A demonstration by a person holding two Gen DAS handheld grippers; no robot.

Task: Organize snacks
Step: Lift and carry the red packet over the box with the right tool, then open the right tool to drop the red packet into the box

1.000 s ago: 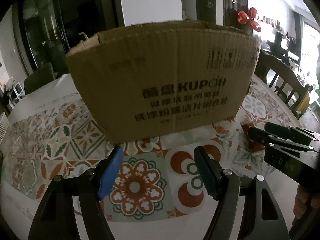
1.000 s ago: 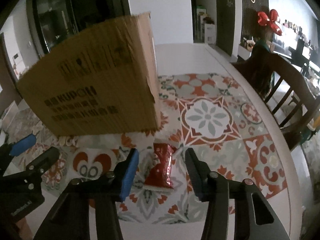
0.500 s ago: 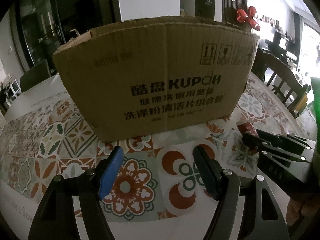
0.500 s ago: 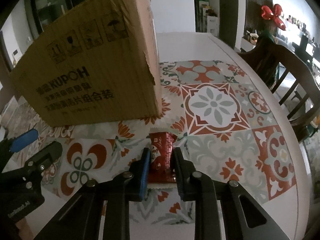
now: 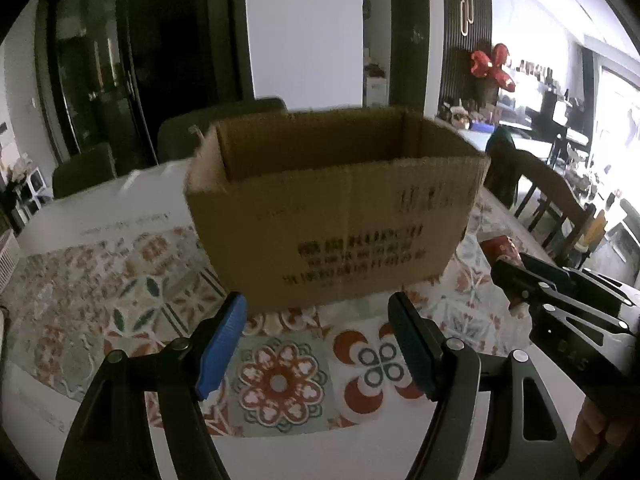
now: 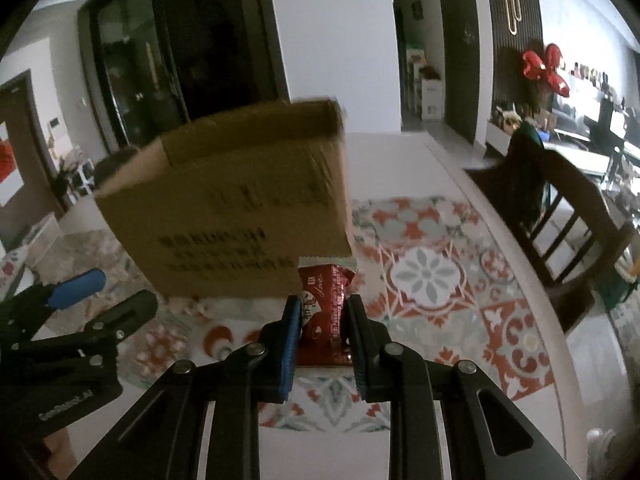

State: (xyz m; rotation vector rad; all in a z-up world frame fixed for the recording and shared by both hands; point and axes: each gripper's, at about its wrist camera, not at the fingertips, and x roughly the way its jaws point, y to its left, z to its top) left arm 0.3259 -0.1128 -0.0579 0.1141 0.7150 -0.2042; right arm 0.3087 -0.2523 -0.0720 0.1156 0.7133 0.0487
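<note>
Now lifted off patterned tablecloth (image 6: 436, 276): red foil snack packet (image 6: 326, 304), clamped by right gripper (image 6: 322, 312); left gripper (image 5: 316, 340) gaping, empty. Ahead, open brown cardboard box (image 5: 336, 216) awaiting first visible snack.

The open-topped brown cardboard box (image 5: 336, 216) is blocking passage at twelve o'clock; its mouth is standing unobstructed. The patterned tablecloth (image 6: 436, 276) is lying bare toward two o'clock, a dark wooden chair (image 6: 568, 216) bordering it.
</note>
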